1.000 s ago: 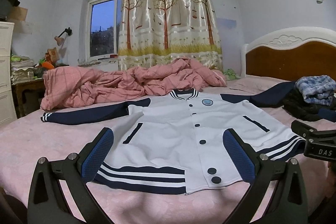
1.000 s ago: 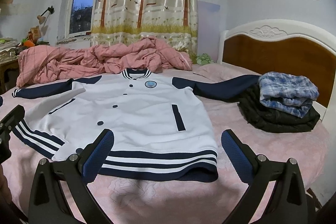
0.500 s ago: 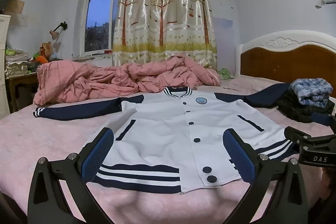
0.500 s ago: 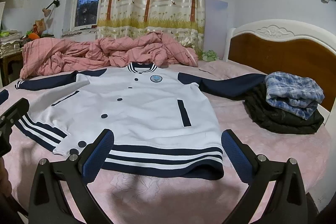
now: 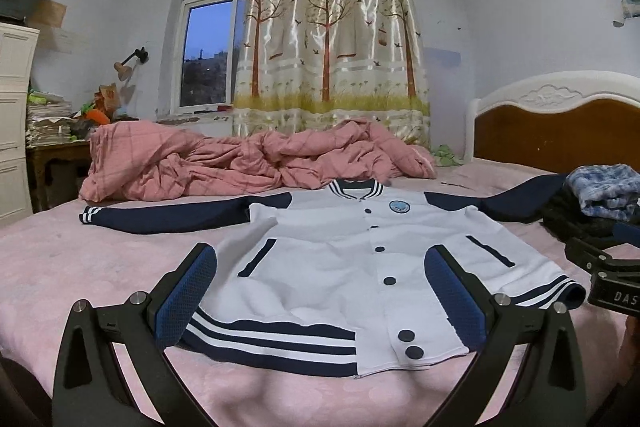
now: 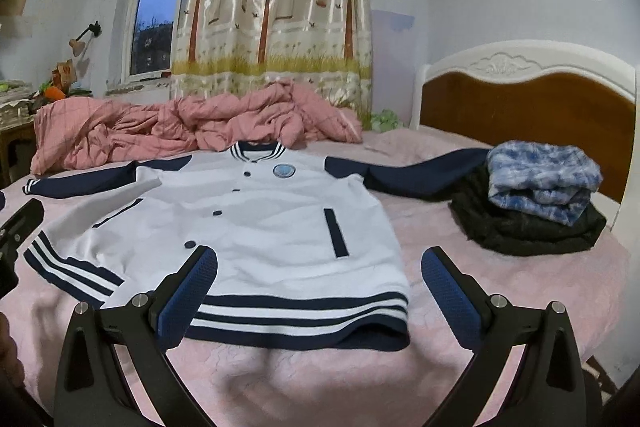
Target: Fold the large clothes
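Soft, floppy knit, this jacket [image 5: 340,259] (flat on the bed [image 5: 80,267]); we'd pinch its thick striped hem, left claw [image 5: 320,291] and right claw [image 6: 316,287] both spread, empty.

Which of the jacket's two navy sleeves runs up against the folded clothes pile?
The navy sleeve on the headboard side: its cuff end reaches the black and blue folded clothes pile. The other navy sleeve lies on bare pink sheet.
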{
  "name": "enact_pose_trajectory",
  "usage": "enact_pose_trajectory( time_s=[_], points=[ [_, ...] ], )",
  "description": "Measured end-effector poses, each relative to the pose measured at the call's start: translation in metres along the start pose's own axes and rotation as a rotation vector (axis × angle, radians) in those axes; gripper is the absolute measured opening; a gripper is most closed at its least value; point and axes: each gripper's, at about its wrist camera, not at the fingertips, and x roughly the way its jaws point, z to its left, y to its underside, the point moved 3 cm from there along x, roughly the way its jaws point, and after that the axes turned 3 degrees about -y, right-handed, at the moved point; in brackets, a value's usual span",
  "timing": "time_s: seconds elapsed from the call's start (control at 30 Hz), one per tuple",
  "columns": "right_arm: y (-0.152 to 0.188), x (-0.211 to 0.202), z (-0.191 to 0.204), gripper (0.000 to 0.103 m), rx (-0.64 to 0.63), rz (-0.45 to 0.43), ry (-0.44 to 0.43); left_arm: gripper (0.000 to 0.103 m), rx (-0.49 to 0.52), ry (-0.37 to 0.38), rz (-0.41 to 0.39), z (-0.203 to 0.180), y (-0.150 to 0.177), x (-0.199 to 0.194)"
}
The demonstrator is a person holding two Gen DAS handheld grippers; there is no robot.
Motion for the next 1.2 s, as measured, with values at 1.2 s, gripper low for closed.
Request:
enact_pose_trajectory(
  time_s=[1.2],
  points=[
    [-0.003, 0.007, -0.028, 0.103, 0.065, 0.037, 0.009, 0.103, 0.065, 0.027, 0.0, -0.009, 0.003, -0.003]
  ],
)
